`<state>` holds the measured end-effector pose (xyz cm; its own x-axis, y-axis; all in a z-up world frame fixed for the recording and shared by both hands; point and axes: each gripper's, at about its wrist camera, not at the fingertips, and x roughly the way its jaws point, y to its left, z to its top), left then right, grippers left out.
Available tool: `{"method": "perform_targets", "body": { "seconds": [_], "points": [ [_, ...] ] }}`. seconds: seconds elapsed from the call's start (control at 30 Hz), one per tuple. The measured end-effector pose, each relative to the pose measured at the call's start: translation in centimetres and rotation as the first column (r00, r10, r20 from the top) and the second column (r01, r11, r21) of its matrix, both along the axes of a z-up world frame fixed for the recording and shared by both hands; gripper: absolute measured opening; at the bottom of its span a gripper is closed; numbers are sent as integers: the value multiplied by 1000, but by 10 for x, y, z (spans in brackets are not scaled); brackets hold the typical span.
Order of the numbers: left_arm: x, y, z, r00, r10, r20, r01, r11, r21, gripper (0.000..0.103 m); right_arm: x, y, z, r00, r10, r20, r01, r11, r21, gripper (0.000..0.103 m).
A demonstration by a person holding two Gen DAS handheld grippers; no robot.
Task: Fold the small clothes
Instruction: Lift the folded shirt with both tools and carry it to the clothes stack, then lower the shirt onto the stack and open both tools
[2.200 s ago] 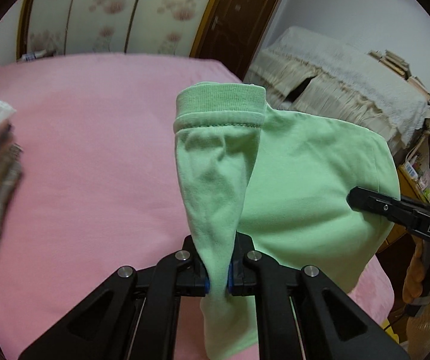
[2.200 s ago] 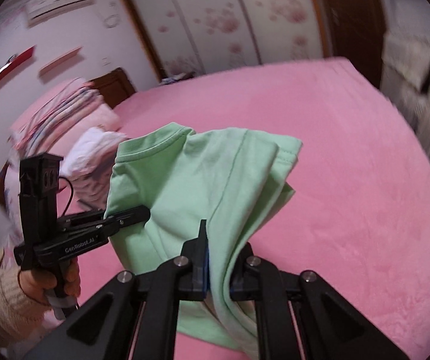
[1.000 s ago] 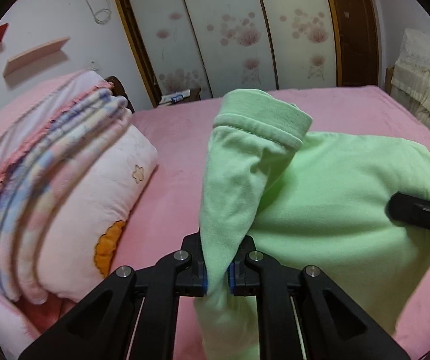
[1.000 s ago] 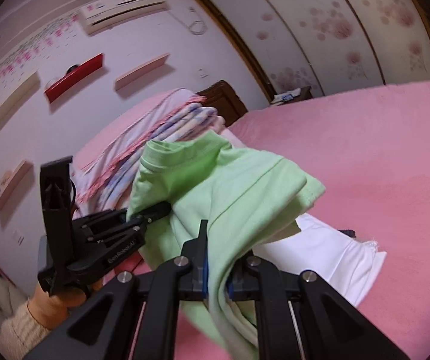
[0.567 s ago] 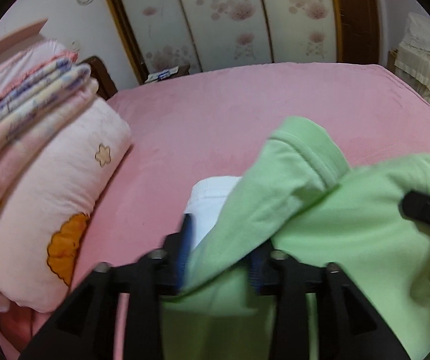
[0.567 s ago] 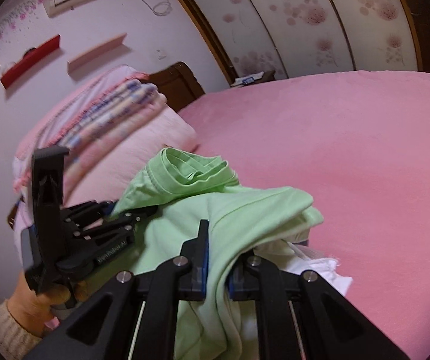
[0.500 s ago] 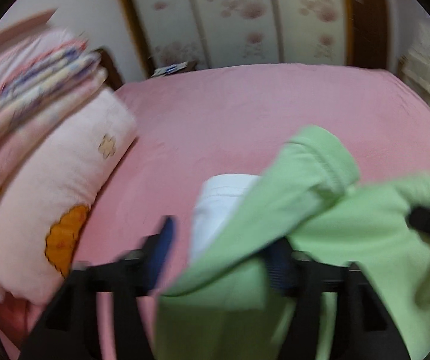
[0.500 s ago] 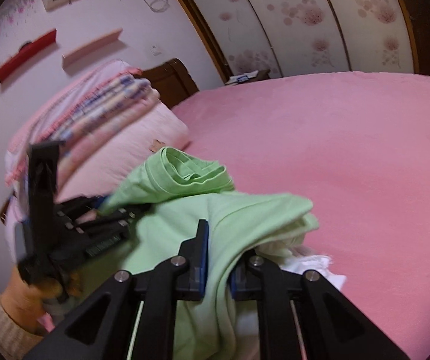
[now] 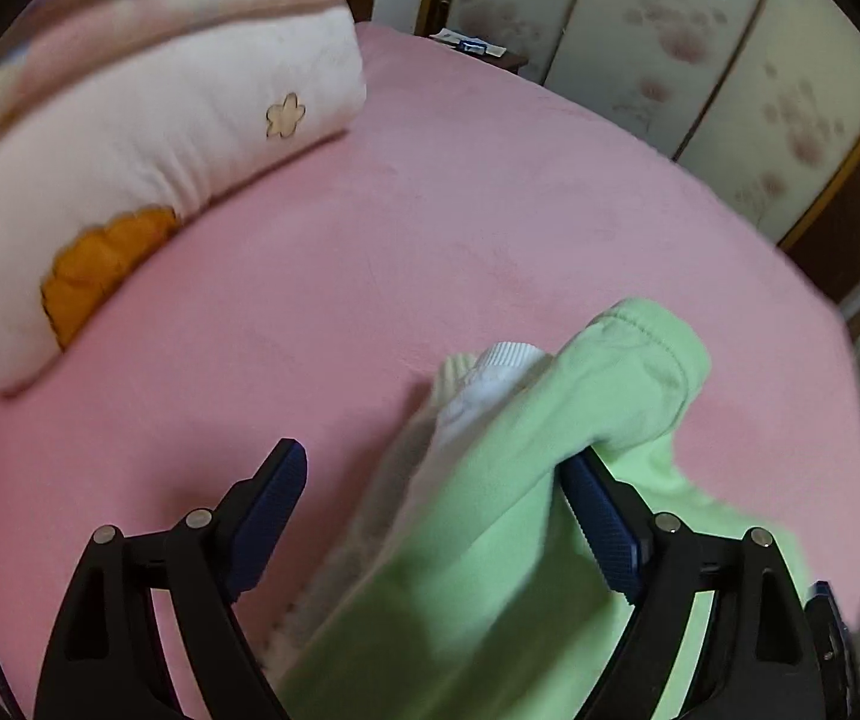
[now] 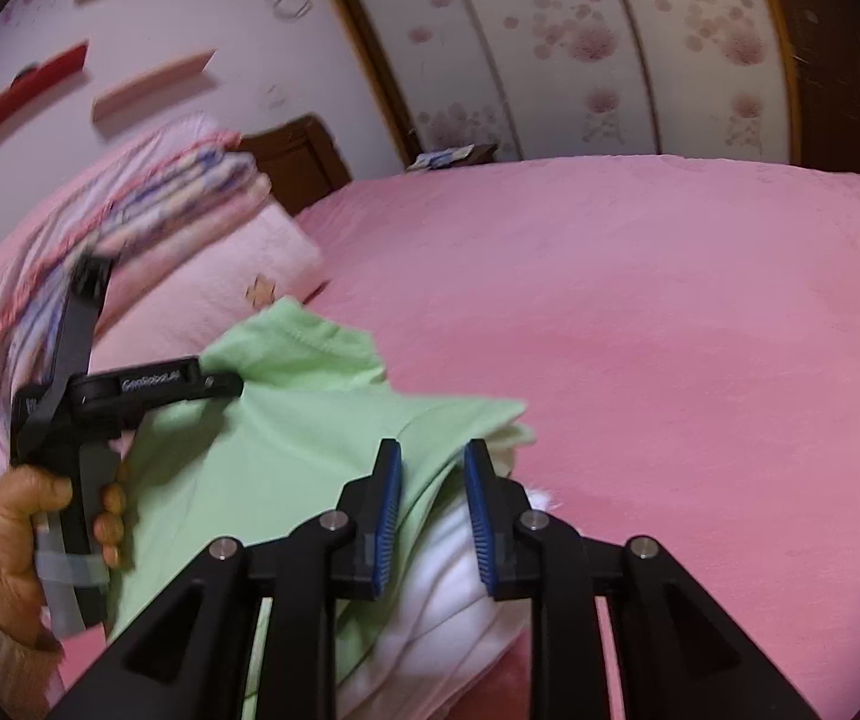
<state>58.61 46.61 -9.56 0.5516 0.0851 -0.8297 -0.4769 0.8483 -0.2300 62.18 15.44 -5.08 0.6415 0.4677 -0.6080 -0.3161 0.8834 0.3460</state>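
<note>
A light green garment [image 9: 550, 480] lies folded on top of a white folded garment [image 9: 490, 372] on the pink bed [image 9: 430, 228]. My left gripper [image 9: 436, 498] stands wide open and its jaws are still opening. The green cloth rests slack between them, against the right pad. In the right wrist view my right gripper [image 10: 433, 480] has its jaws opening, with a fold of the green garment [image 10: 285, 450] loose in the narrow gap. The white garment [image 10: 460, 588] shows beneath. A hand holds the left gripper [image 10: 228, 387] at the green collar end.
A pale pink pillow [image 9: 159, 138] with an orange patch lies at the left, with a stack of striped blankets [image 10: 129, 210] on top of it. The wooden headboard [image 10: 291, 162] and flowered wardrobe doors [image 10: 580, 48] stand behind the bed.
Both grippers came down toward the bed and laid the green garment on the white one. The left jaws went from shut on the cloth to wide open. The right jaws have parted.
</note>
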Motion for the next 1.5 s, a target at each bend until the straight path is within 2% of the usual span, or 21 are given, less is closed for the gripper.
{"method": "perform_targets", "body": {
  "seconds": [0.1, 0.23, 0.33, 0.4, 0.43, 0.47, 0.57, 0.67, 0.77, 0.83, 0.9, 1.0, 1.17, 1.33, 1.43, 1.5],
  "points": [
    [-12, -7, 17, 994, -18, 105, 12, 998, 65, 86, -4, -13, 13, 998, -38, 54, 35, 998, 54, 22],
    [-27, -26, 41, 964, -112, 240, 82, 988, 129, 86, 0, 3, 23, 996, 26, 84, -29, 999, 34, 22],
    [-34, -38, 56, 941, -157, 299, 112, 980, 164, 86, 7, 25, 18, 993, 104, 53, -105, 994, 11, 22],
    [-37, -49, 63, 916, -215, 339, 167, 972, 167, 86, 10, 37, 10, 991, 130, 18, -130, 991, -15, 22],
    [-34, -54, 62, 914, -240, 326, 191, 966, 176, 86, 10, 42, 5, 991, 137, 6, -137, 990, -37, 22],
    [-29, -63, 57, 922, -273, 276, 222, 953, 204, 86, 9, 47, 1, 992, 129, -3, -129, 989, -77, 22],
    [-16, -74, 44, 942, -292, 167, 253, 942, 223, 86, 4, 48, -11, 993, 112, -39, -117, 984, -135, 22],
    [-3, -68, 25, 966, -245, 88, 227, 957, 179, 86, -1, 40, -22, 992, 109, -65, -118, 982, -149, 21],
    [7, -48, 3, 989, -147, 4, 146, 982, 119, 86, -8, 29, -30, 991, 108, -73, -118, 982, -144, 18],
    [11, -34, -10, 994, -106, -20, 107, 993, 58, 89, -12, 22, -33, 991, 108, -80, -118, 984, -134, 18],
    [7, -24, -13, 997, -78, -2, 78, 997, 14, 89, -16, 16, -34, 990, 113, -79, -122, 984, -129, 18],
    [0, -25, -4, 995, -96, 17, 96, 995, 42, 89, -23, 11, -29, 992, 111, -64, -118, 986, -116, 18],
    [-36, -38, 28, 988, -145, 50, 138, 981, 134, 89, -46, 5, -7, 996, 89, 16, -87, 988, -125, 18],
    [-111, -73, 49, 975, -221, 31, 205, 941, 270, 89, -85, 1, 24, 994, 106, 41, -103, 992, -66, 22],
    [-155, -89, 47, 966, -257, 9, 243, 923, 298, 89, -110, 7, 36, 991, 125, 52, -121, 990, -78, 22],
    [-182, -102, 48, 962, -273, -3, 261, 917, 300, 89, -124, 9, 38, 992, 121, 22, -119, 990, -73, 22]
  ]
}}
